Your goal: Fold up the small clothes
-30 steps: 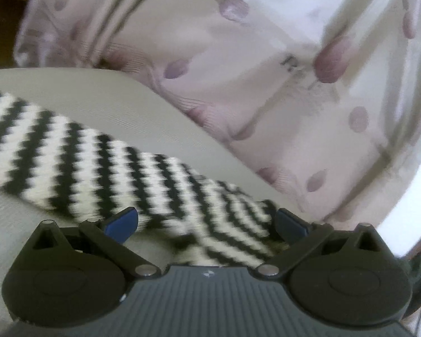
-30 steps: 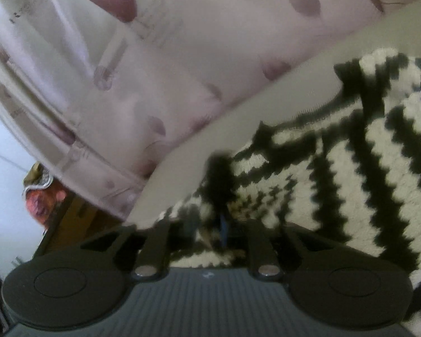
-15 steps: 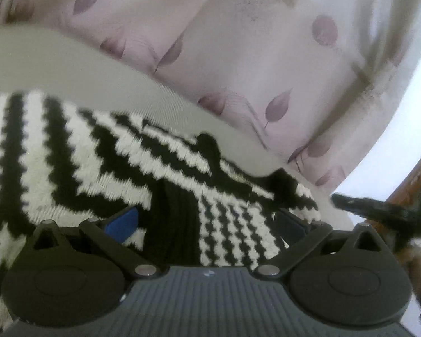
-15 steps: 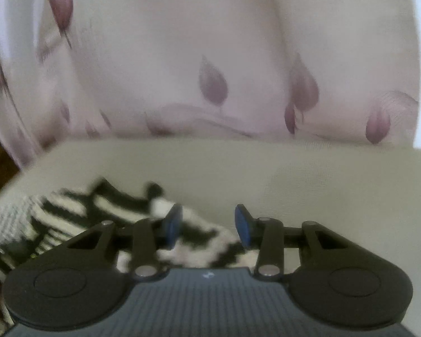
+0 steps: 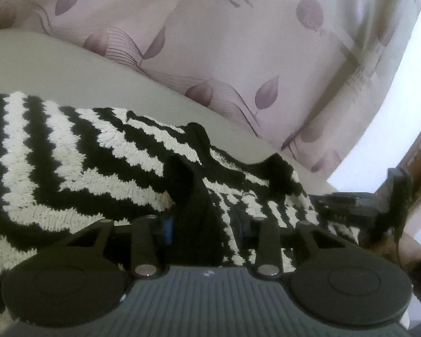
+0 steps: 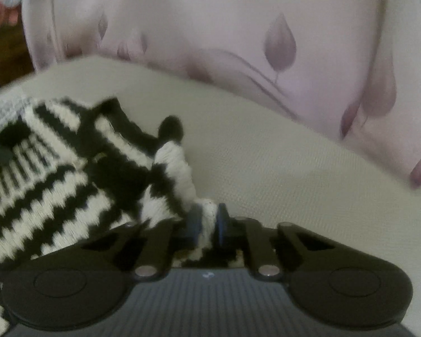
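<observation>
both grippers (left (image 5: pixel 203 229), right (image 6: pixel 207 224)) pinch the striped knit (image 6: pixel 56 196).

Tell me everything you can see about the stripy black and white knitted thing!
The knitted garment looks like thick, fuzzy wool with zigzag black and white stripes and black edging. It lies rumpled on a pale grey cushion, partly bunched and overlapping itself. The left gripper is closed on a black fold of it, and the right gripper pinches a white edge. A leaf-patterned curtain hangs behind.

Knit garment (image 5: pixel 70 174) is striped blk & wht zigzag; curtain (image 5: pixel 238 56) is patterned w/ mauve leaves on pale pink; worktop (image 6: pixel 280 168) is coloured beige.
</observation>
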Demonstrator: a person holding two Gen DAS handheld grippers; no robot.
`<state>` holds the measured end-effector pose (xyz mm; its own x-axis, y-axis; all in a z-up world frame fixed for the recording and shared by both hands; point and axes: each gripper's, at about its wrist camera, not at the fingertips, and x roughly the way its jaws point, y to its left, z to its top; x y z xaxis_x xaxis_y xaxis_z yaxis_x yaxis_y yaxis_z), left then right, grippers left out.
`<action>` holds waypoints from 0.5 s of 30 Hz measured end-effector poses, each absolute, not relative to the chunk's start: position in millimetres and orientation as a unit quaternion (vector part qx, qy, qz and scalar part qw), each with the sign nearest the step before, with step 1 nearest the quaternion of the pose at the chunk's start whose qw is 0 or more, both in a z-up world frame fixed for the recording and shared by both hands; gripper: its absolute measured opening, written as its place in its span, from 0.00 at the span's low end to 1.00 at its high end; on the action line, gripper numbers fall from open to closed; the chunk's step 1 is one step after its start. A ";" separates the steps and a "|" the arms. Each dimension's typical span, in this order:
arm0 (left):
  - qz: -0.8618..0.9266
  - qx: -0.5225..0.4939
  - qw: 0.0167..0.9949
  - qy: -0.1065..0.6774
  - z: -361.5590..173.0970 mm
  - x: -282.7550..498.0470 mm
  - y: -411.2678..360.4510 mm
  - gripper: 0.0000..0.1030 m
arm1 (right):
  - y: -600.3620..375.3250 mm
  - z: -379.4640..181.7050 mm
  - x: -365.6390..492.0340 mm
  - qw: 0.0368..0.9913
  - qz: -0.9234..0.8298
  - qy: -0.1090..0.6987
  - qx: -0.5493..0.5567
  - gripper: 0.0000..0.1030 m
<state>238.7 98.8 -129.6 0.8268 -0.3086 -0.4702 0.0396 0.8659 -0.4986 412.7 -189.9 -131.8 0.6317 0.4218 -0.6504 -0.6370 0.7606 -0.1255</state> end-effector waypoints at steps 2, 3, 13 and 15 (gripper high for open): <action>-0.092 -0.246 0.924 0.279 -130.1 239.0 100.1 0.36 | -190.5 -129.9 410.0 0.898 0.250 0.280 -0.231 0.09; -0.090 -0.245 0.924 0.279 -130.0 238.7 99.7 0.36 | -197.1 -128.0 414.5 0.903 0.234 0.279 -0.230 0.09; -0.085 -0.246 0.923 0.282 -129.9 238.2 99.8 0.41 | -290.2 -123.2 434.3 0.923 0.231 0.291 0.102 0.24; -0.089 -0.245 0.923 0.285 -129.6 239.6 99.1 0.43 | -331.3 -122.6 414.9 0.917 0.209 0.268 0.208 0.24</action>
